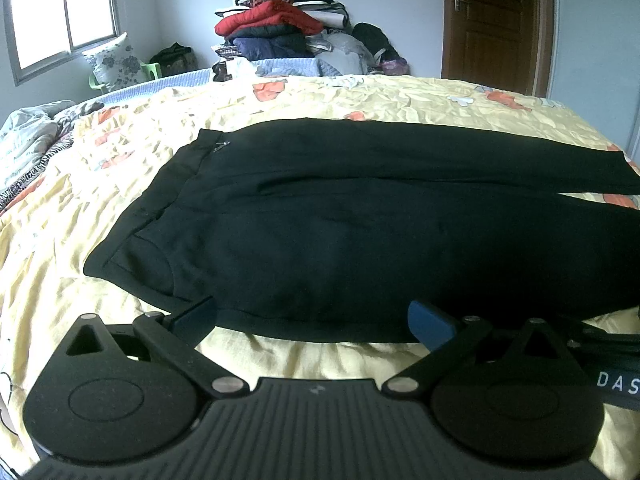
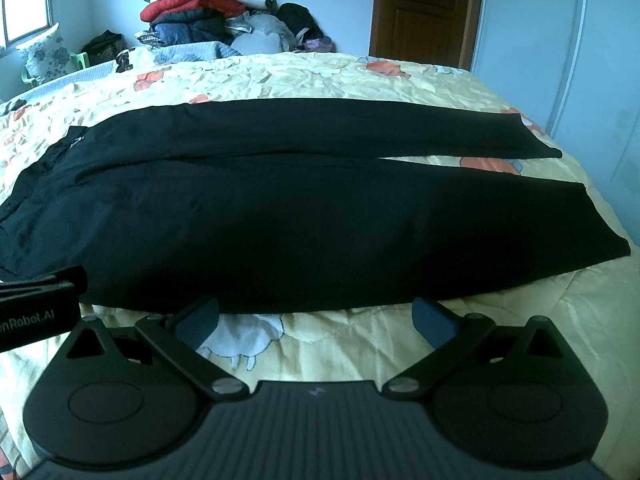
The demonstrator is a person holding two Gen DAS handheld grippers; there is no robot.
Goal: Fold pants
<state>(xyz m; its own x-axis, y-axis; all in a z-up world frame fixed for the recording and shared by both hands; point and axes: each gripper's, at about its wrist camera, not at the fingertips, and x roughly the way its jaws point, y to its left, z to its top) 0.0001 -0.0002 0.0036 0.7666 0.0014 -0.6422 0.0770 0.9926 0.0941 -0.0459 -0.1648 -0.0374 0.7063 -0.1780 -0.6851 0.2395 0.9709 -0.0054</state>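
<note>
Black pants [image 1: 320, 216]: soft knit, limp, light by judgement; lie flat on bed, waistband at 9 o'clock, legs toward 3 o'clock, slightly parted at cuffs. Expect sag, low slip. Grip near hem edge, through both layers. Left claw [image 1: 314, 318] wide open, empty, at near edge. Right claw [image 2: 316, 314] wide open, empty, just short of near leg. Yellow bedspread [image 2: 360, 344] wrinkled beneath.

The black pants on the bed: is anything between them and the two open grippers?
Nothing visible. The left gripper and right gripper both face the near edge of the pants, jaws open, with only bare yellow bedspread between.
</note>
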